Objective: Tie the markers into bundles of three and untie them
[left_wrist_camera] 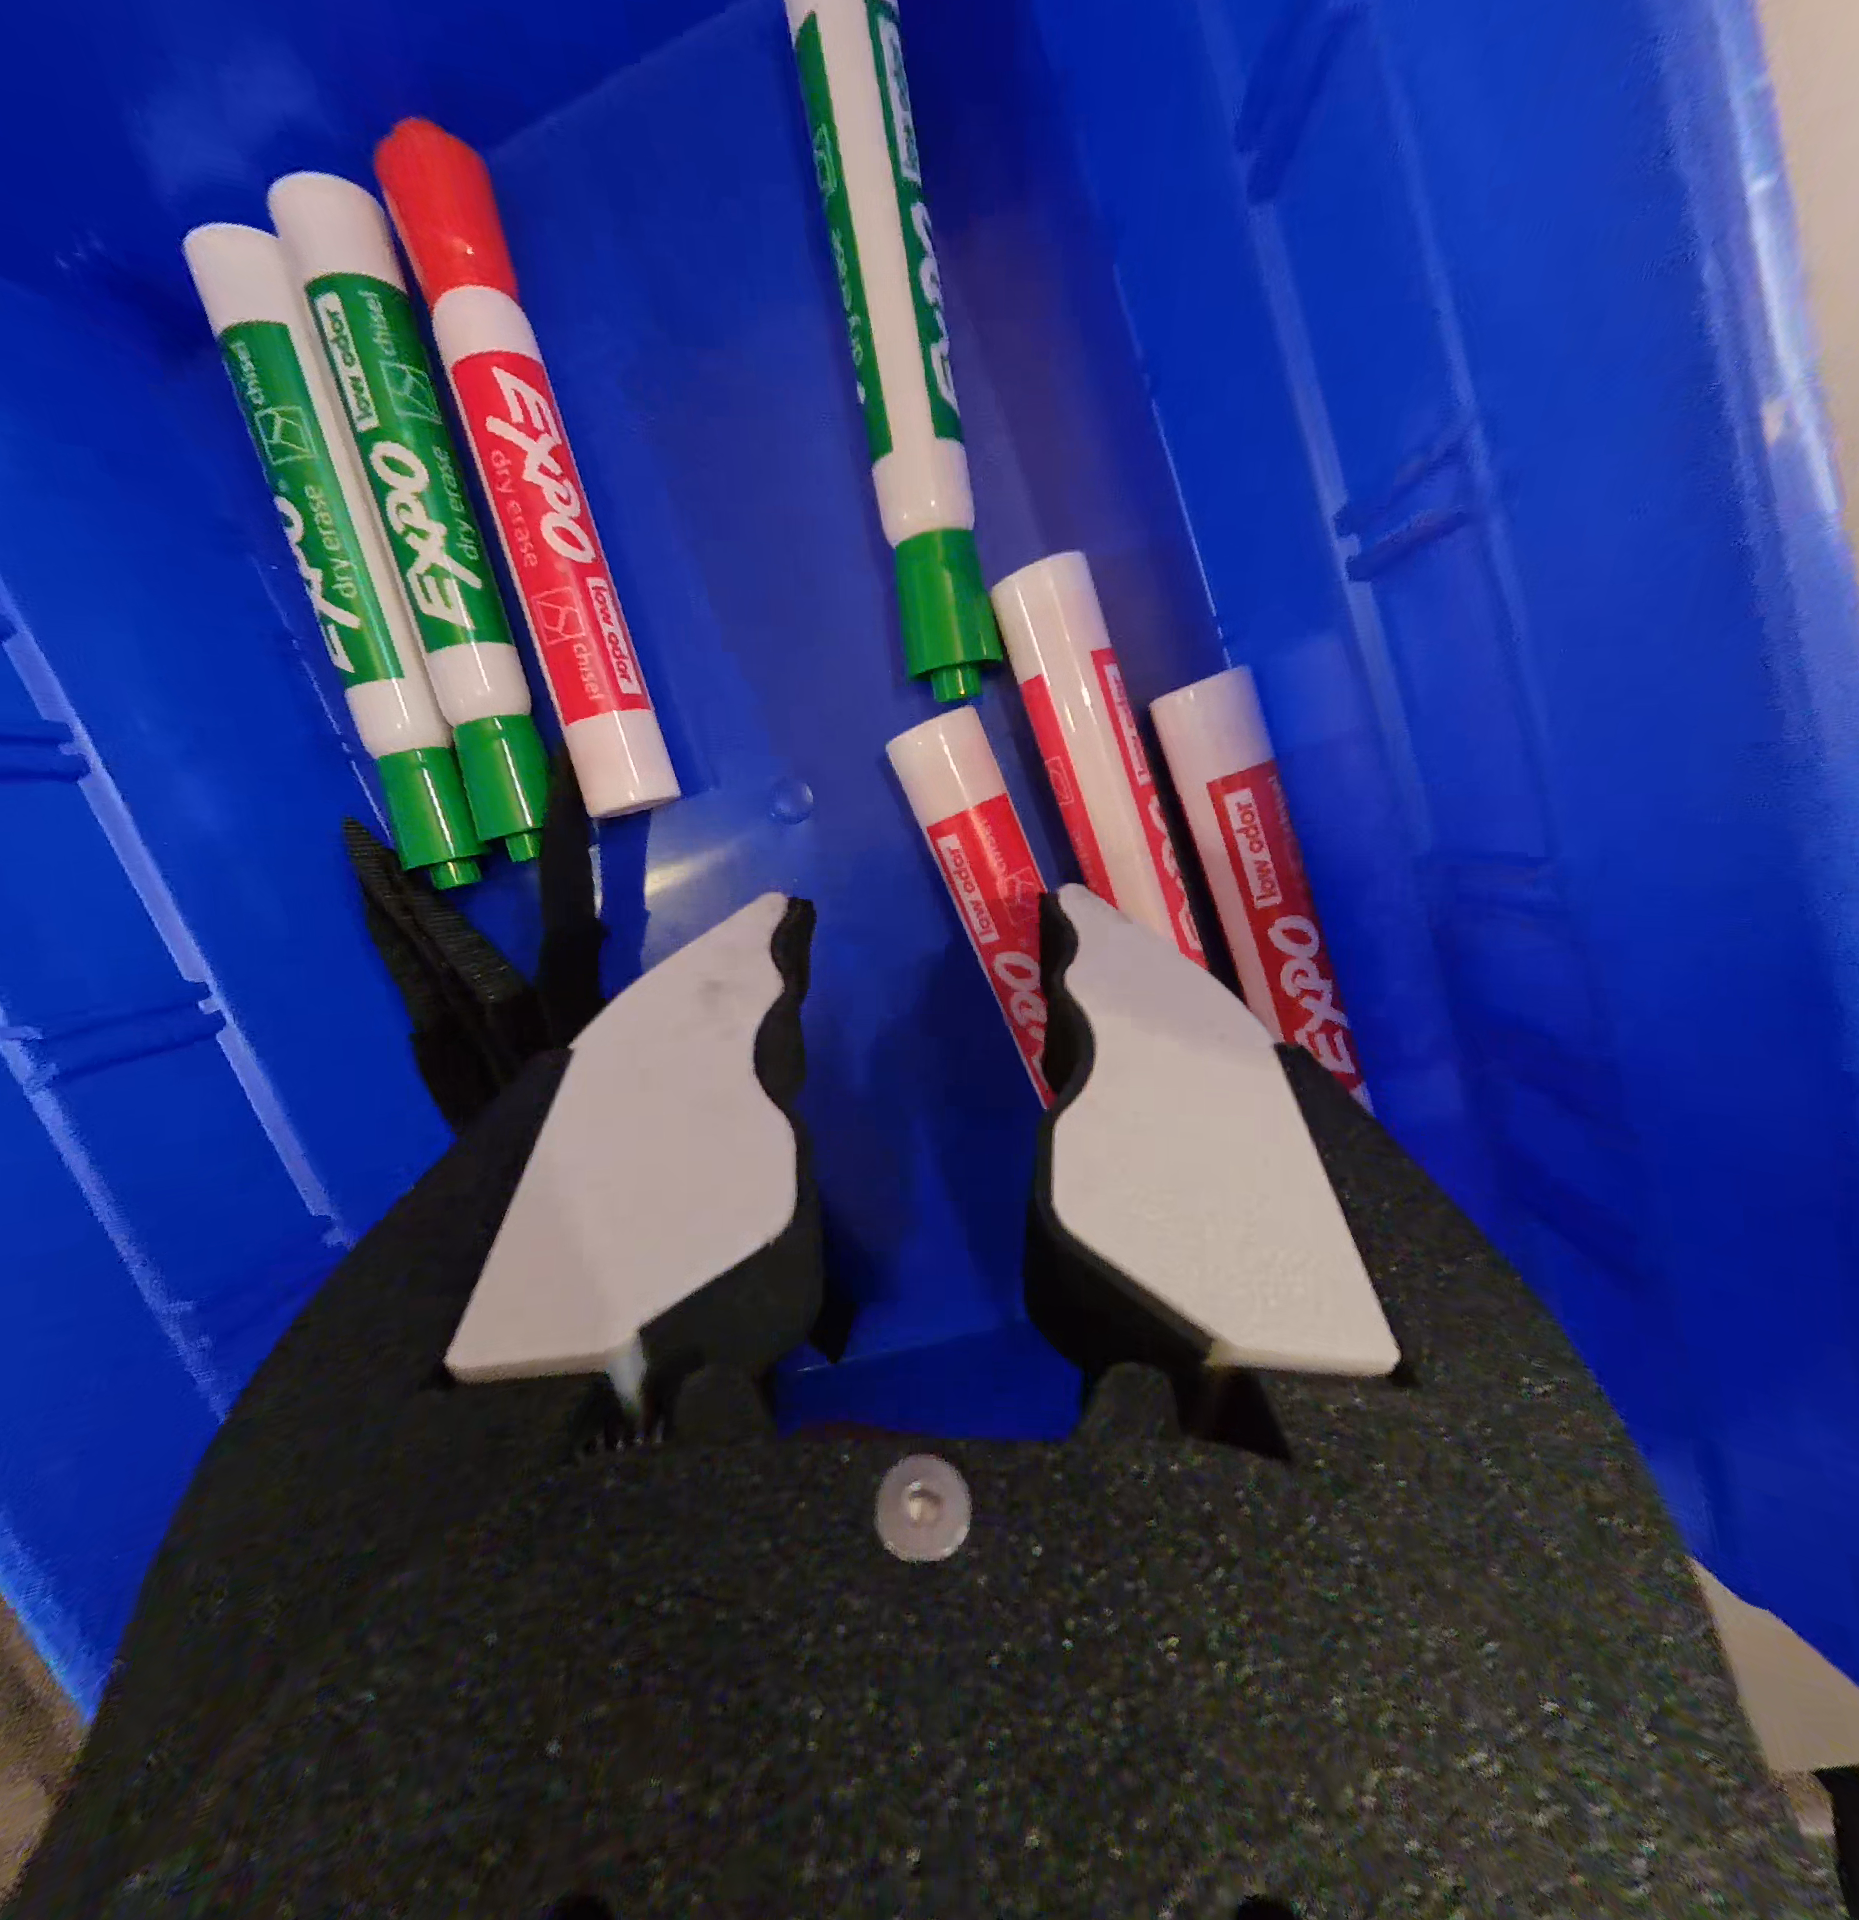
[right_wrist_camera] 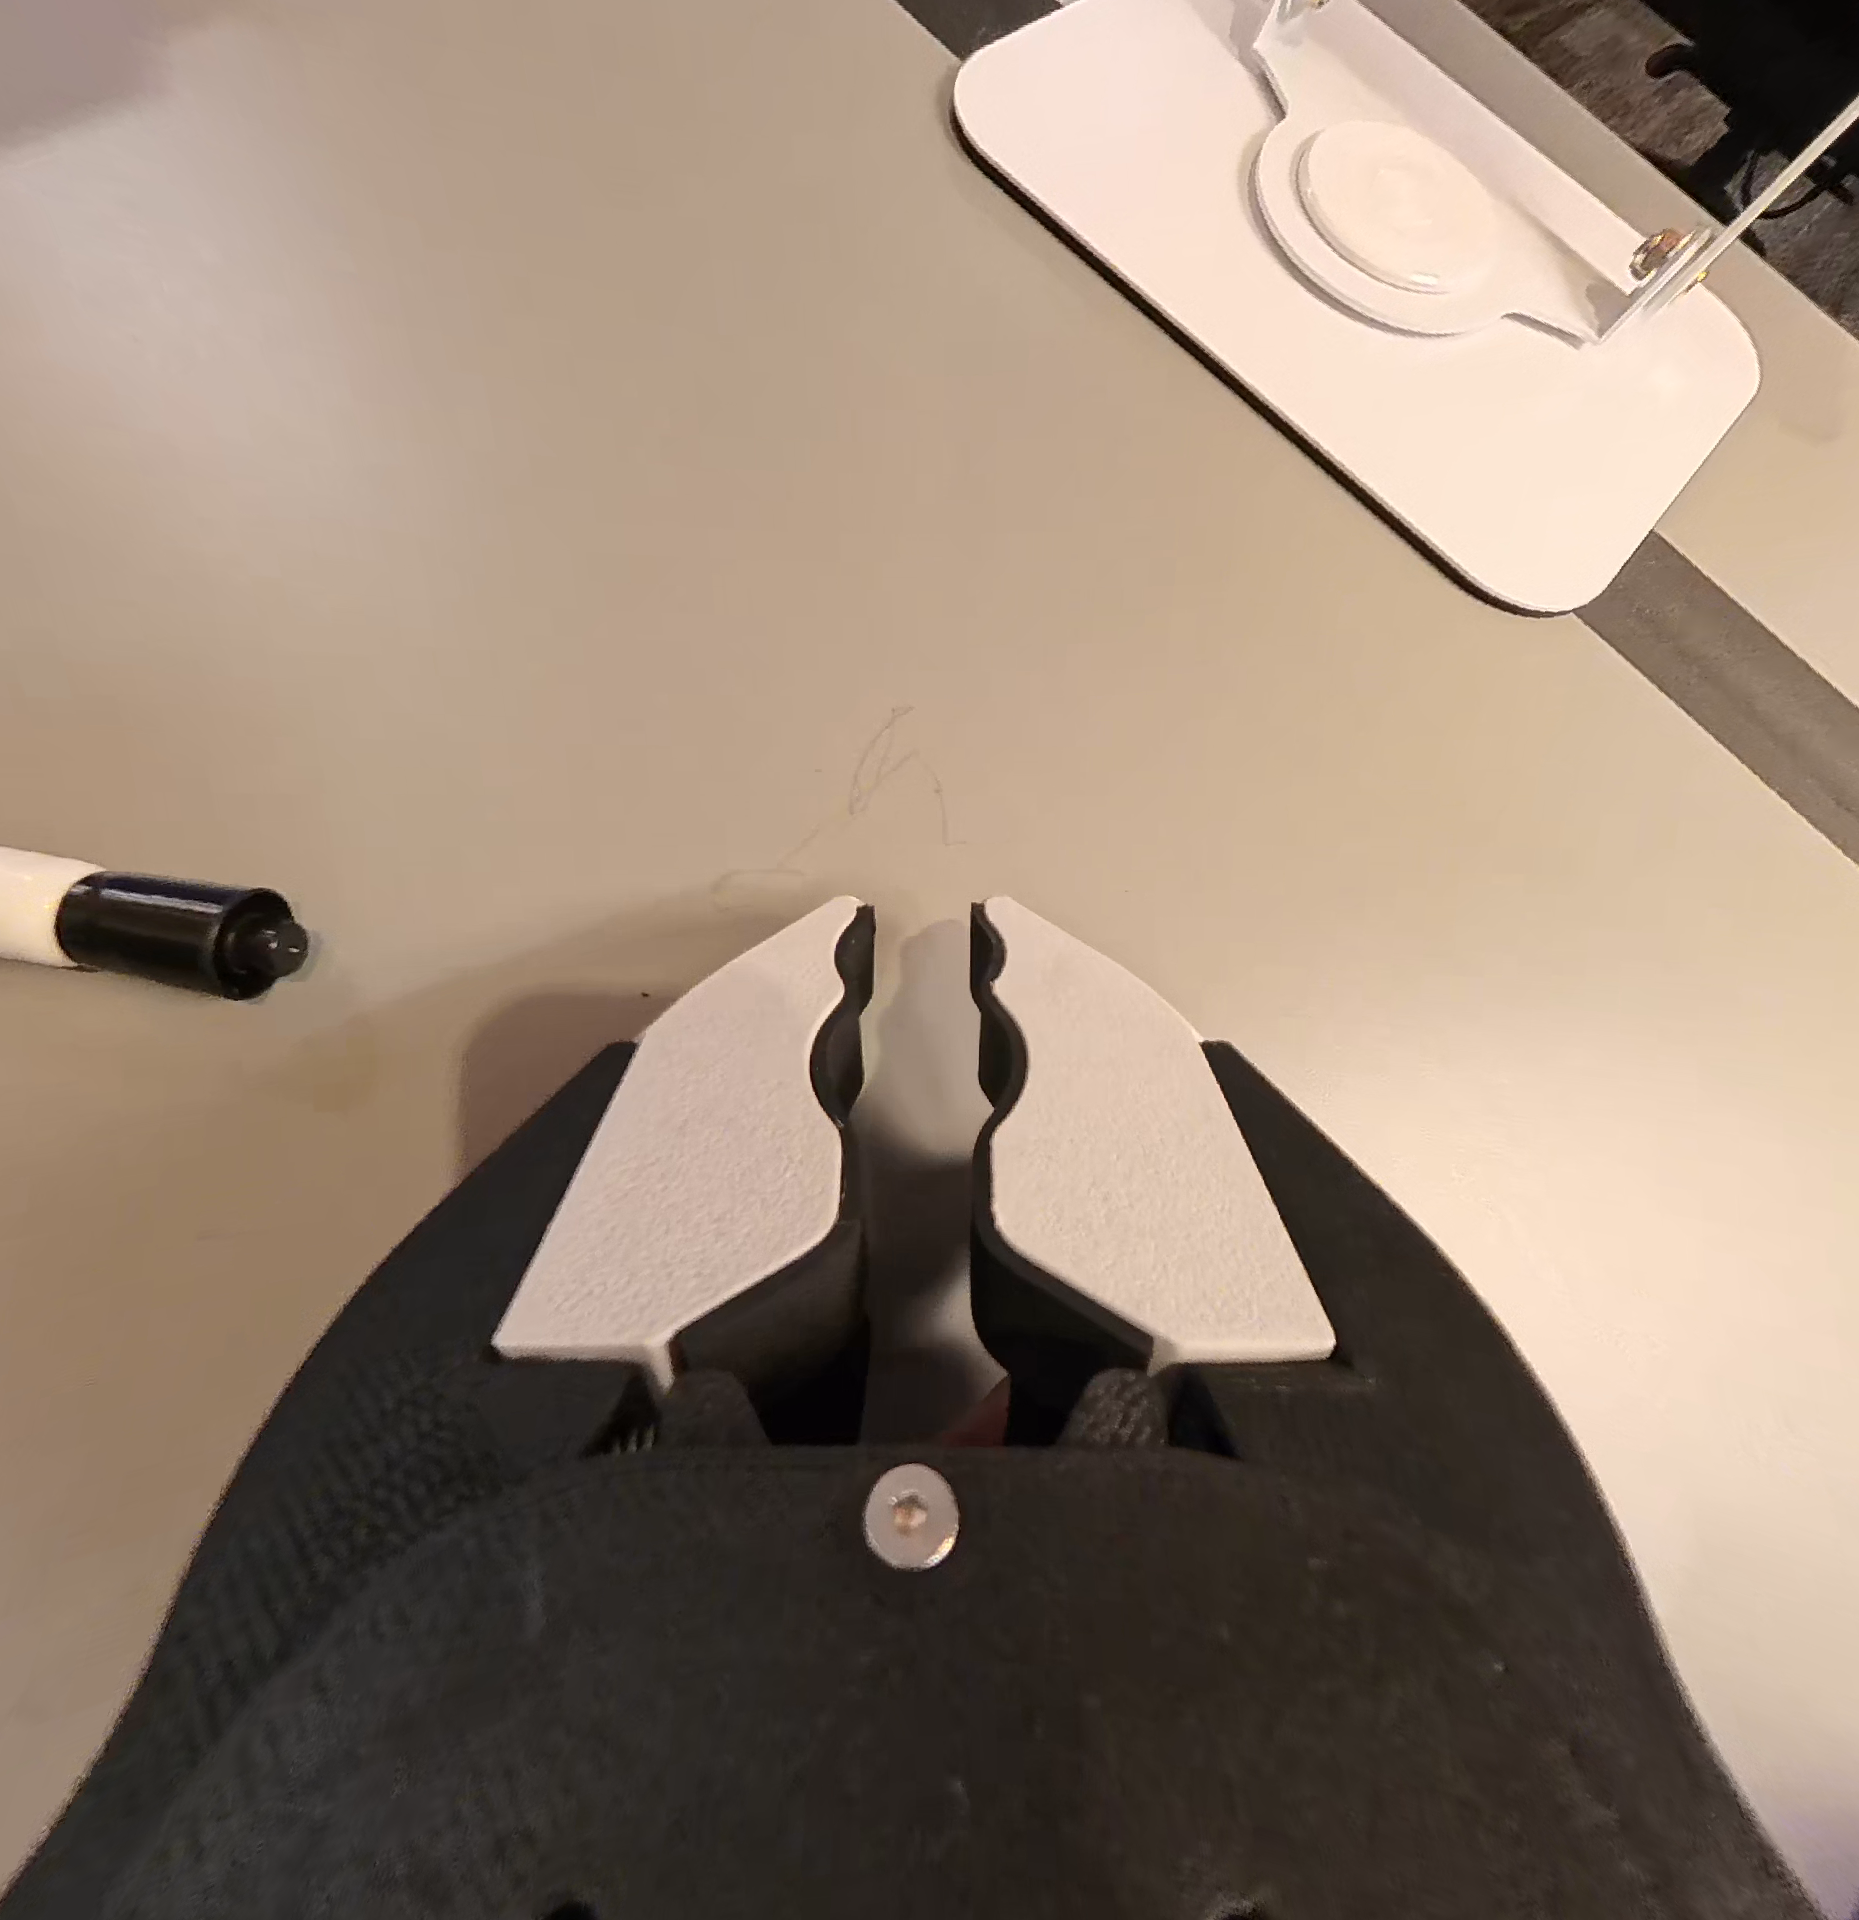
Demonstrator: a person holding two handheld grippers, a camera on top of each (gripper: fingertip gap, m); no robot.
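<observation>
In the left wrist view, my left gripper (left_wrist_camera: pixel 925 914) is open and empty inside a blue bin (left_wrist_camera: pixel 1424 520), above its floor. To its left lie two green markers (left_wrist_camera: pixel 364 499) and a red marker (left_wrist_camera: pixel 530 488) side by side. Another green marker (left_wrist_camera: pixel 894 312) lies ahead. Three red markers (left_wrist_camera: pixel 1091 748) lie to the right, partly under my right finger. Black straps (left_wrist_camera: pixel 437 966) lie at the left. In the right wrist view, my right gripper (right_wrist_camera: pixel 920 914) is closed on the white barrel of a marker (right_wrist_camera: pixel 920 1039) over the table (right_wrist_camera: pixel 489 520).
A black-capped marker (right_wrist_camera: pixel 125 925) lies on the beige table at the left of the right wrist view. A white stand base (right_wrist_camera: pixel 1372 312) sits at the far right near the table edge. The bin's walls rise steeply on both sides of my left gripper. The grippers' ends are close to 50 cm from one another.
</observation>
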